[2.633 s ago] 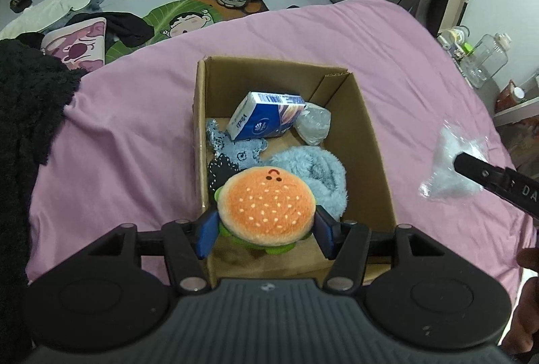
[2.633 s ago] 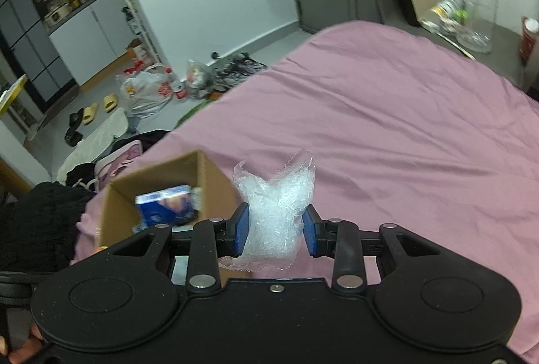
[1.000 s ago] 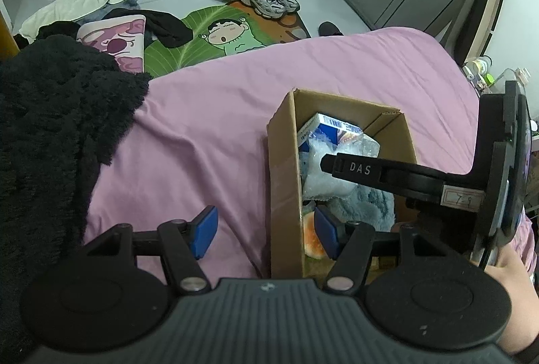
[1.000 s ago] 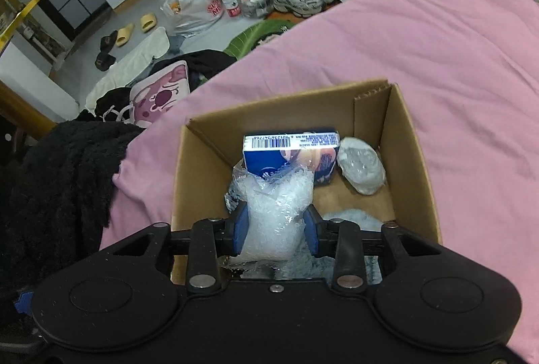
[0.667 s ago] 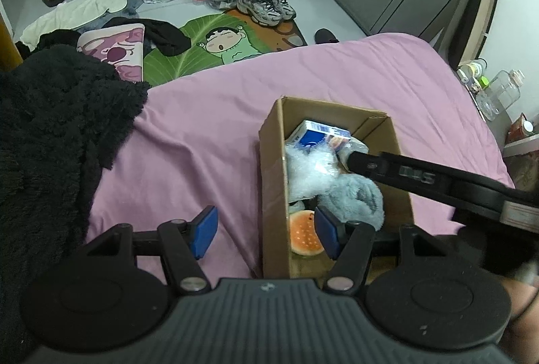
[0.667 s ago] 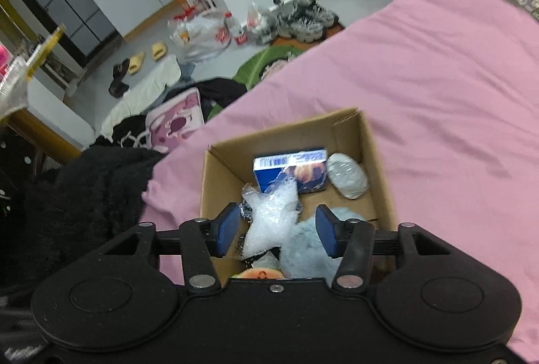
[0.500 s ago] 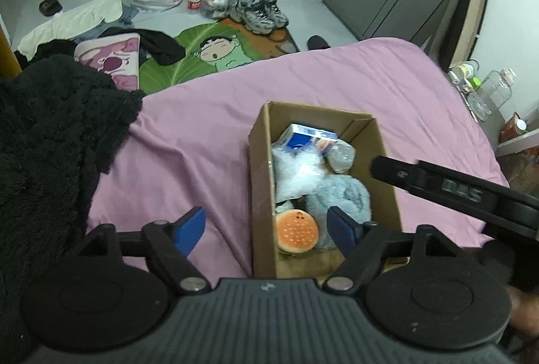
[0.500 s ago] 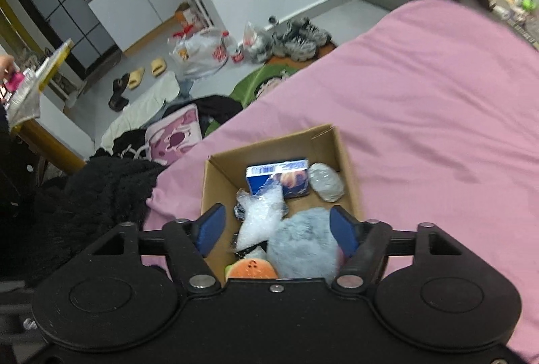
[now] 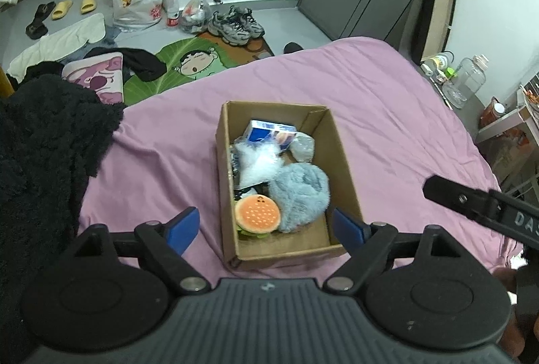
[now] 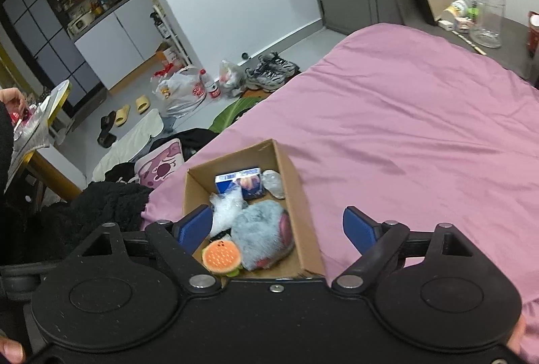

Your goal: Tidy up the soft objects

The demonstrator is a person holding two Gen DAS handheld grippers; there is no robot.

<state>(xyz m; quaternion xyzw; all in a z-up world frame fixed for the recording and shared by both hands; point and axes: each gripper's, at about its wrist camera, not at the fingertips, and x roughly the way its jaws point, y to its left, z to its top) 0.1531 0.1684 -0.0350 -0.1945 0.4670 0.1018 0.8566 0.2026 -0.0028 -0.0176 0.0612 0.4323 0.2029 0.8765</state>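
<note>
An open cardboard box [image 9: 337, 145] [image 10: 301, 192] sits on the pink bed. Inside lie an orange burger plush [image 9: 257, 213] [image 10: 220, 255], a fluffy blue-grey slipper [image 9: 299, 192] [image 10: 262, 232], a clear plastic bag [image 9: 257, 162] [image 10: 226, 208], a blue tissue pack [image 9: 269, 132] [image 10: 242, 183] and a small clear wad [image 9: 303, 146] [image 10: 273, 184]. My left gripper [image 9: 266, 229] is open and empty, raised above the box's near end. My right gripper [image 10: 278, 227] is open and empty too, held above the box; one of its fingers [image 9: 471, 199] shows in the left wrist view.
A black fuzzy garment [image 9: 40, 145] [image 10: 84, 212] lies on the bed left of the box. The floor beyond holds a cartoon mat [image 9: 188, 61], sneakers [image 9: 235, 24], plastic bags [image 9: 138, 7] and slippers [image 9: 72, 5]. A nightstand with a clear jug [image 9: 468, 84] [image 10: 486, 17] stands at the right.
The burger plush and then the plastic bag were let go into the box. Both grippers opened and drew back and up, so the box looks smaller.
</note>
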